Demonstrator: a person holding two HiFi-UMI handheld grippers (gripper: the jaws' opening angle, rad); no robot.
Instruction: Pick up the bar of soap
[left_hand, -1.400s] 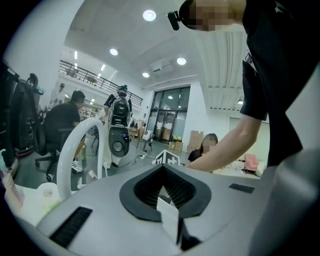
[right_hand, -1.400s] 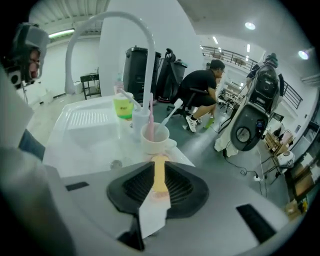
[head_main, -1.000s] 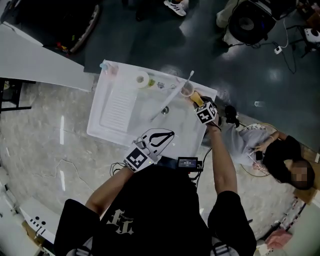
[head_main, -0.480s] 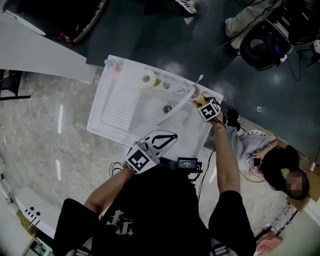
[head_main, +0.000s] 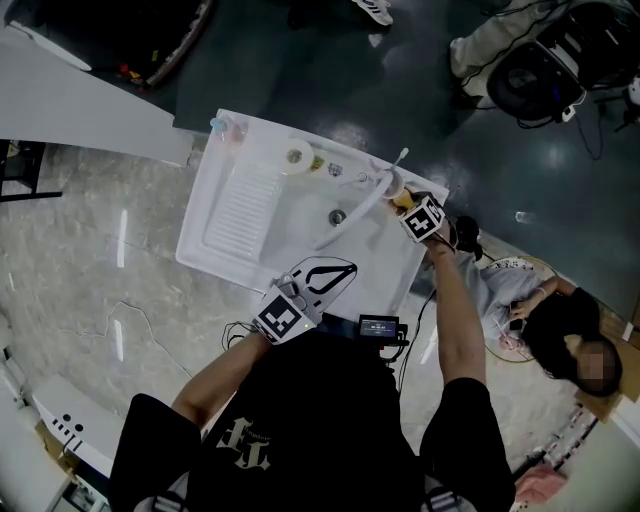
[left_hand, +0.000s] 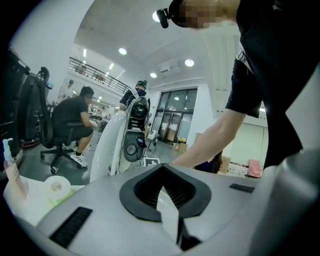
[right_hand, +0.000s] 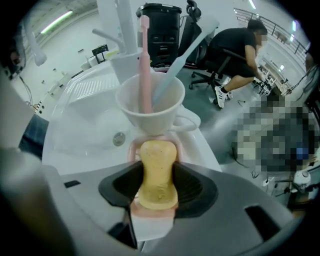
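My right tongs (right_hand: 159, 186), jaws just spread wide at my one o'clock, straddle the soap (right_hand: 157, 160), seemingly unpinched; next I squeeze and lift, my left tongs (left_hand: 162, 192) staying closed and empty.

free: sink basin (head_main: 300, 228) | obstacle: cup (right_hand: 145, 120) just beyond soap (right_hand: 157, 175)

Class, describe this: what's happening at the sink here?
A person works two grippers at a white sink. The right gripper points down over the yellow, waisted bar of soap in its pink dish; its jaws have just been opening and straddle the soap without gripping. The left gripper hangs shut and empty.
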